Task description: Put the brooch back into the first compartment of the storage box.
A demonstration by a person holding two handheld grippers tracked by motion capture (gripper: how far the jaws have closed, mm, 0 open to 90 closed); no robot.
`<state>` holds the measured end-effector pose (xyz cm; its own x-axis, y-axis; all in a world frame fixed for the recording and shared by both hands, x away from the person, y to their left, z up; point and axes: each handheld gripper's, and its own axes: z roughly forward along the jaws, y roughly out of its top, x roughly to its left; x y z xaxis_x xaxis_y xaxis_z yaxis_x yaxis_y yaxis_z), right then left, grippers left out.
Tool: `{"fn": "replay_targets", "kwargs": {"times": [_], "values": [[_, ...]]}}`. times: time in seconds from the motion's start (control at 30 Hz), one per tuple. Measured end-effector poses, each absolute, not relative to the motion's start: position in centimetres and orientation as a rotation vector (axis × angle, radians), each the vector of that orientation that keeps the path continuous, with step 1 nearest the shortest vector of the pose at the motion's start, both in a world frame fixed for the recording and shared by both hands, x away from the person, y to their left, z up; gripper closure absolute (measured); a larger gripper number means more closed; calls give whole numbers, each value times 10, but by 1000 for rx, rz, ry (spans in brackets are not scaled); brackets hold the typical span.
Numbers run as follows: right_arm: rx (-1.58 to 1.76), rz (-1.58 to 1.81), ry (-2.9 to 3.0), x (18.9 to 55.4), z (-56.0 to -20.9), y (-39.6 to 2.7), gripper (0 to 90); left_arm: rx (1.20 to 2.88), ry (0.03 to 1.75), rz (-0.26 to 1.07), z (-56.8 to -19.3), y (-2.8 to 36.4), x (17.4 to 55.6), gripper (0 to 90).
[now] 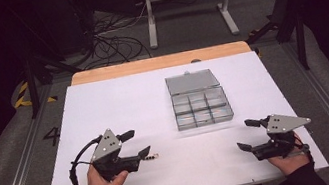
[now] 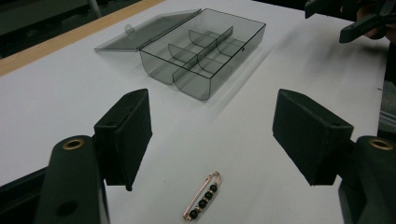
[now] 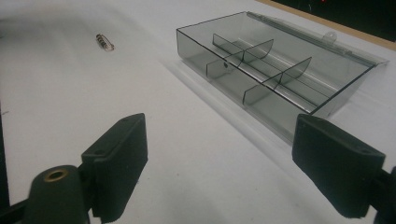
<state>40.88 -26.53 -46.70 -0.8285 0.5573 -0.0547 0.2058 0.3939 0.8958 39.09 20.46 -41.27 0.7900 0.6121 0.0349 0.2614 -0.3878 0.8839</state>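
At the white table [image 1: 118, 100], I hold my left gripper [image 1: 139, 144] with its jaws spread wide and nothing between them, hovering just beside a beaded safety pin [image 2: 203, 196] that lies flat on the sheet, near the front left. In the left gripper view the pin (copper wire, dark beads) sits just short of the gap between the jaws. My right gripper [image 1: 248, 134] hangs at the front right, jaws likewise apart and empty. Between and beyond them rests a smoke-grey compartment box [image 1: 201, 108], its lid [image 1: 192, 81] thrown open flat behind it, well apart from the pin.
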Motion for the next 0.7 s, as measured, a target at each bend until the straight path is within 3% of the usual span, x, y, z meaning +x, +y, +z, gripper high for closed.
{"fn": "replay_targets", "kwargs": {"times": [0.7], "values": [[654,1414,2316,409,-467,-265,195,2054,645,415,-417,183,412,285]]}}
